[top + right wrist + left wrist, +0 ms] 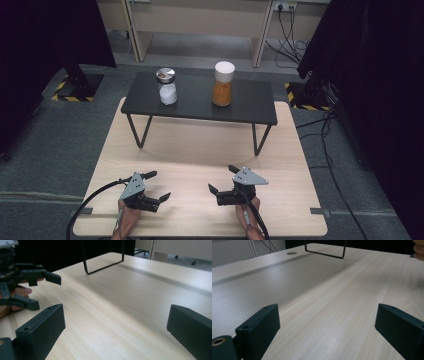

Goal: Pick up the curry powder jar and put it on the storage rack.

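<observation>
Pale wood table [200,150]: left gripper [154,187] and right gripper [221,179] rest spread and empty near its front edge. Nothing seems begun; the white-grain jar [167,86] and orange-filled jar [223,83] stand on the black shelf [250,105], a far reach.

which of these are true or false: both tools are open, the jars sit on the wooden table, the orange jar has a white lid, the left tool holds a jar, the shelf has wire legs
1. Both tools are open. True: the left tool and right tool have their jaws spread with nothing between them.
2. The jars sit on the wooden table. False: they stand on the raised black shelf.
3. The orange jar has a white lid. True.
4. The left tool holds a jar. False: it is empty, and the white-filled jar is far off on the shelf.
5. The shelf has wire legs. True.
</observation>
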Tool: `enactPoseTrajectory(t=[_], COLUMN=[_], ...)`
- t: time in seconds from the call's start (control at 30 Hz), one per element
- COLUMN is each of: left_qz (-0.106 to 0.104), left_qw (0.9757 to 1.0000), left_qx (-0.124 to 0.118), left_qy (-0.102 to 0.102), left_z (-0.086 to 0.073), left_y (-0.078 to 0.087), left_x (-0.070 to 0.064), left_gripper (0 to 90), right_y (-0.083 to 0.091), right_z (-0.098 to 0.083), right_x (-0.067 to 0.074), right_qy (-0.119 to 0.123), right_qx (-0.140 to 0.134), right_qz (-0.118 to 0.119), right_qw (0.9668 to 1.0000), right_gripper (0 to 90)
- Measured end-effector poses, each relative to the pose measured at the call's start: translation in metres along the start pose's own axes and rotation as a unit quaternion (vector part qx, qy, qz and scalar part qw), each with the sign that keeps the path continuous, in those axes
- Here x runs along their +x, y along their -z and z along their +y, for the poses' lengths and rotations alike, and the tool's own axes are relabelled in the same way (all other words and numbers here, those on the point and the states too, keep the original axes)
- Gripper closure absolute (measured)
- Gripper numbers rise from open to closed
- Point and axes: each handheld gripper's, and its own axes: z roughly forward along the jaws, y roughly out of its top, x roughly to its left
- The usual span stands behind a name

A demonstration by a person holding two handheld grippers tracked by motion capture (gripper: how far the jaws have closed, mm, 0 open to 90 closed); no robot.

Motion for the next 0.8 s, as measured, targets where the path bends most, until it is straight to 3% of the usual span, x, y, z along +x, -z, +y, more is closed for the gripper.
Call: enactPoseTrajectory(t=[0.2,0.3,0.5,0.6,0.8], left_qz=[0.001,0.000,0.000,-0.001,-0.001], left_qw=[1.0000,1.0000,1.0000,1.0000,1.0000], left_qx=[-0.001,0.000,0.000,-0.003,-0.005], left_qy=[0.001,0.001,0.002,0.007,0.008], left_z=[0.000,0.000,0.000,-0.001,-0.002], left_y=[0.000,0.000,0.000,0.001,0.001], left_x=[0.000,0.000,0.001,0.002,0.002], left_gripper=[5.0,5.0,5.0,5.0,5.1], right_y=[-0.003,-0.006,-0.013,-0.017,-0.019], right_z=[-0.032,-0.033,-0.039,-0.041,-0.038], right_x=[-0.001,0.002,0.001,0.005,0.006], right_qy=[-0.007,0.007,-0.004,0.010,0.015], right_qx=[-0.011,-0.006,-0.002,0.008,0.020], right_qz=[0.001,-0.006,-0.010,-0.016,-0.013], right_qw=[0.9999,0.9999,0.9999,0.9998,0.9996], right_gripper=[1.4,1.5,1.6,1.8,1.8])
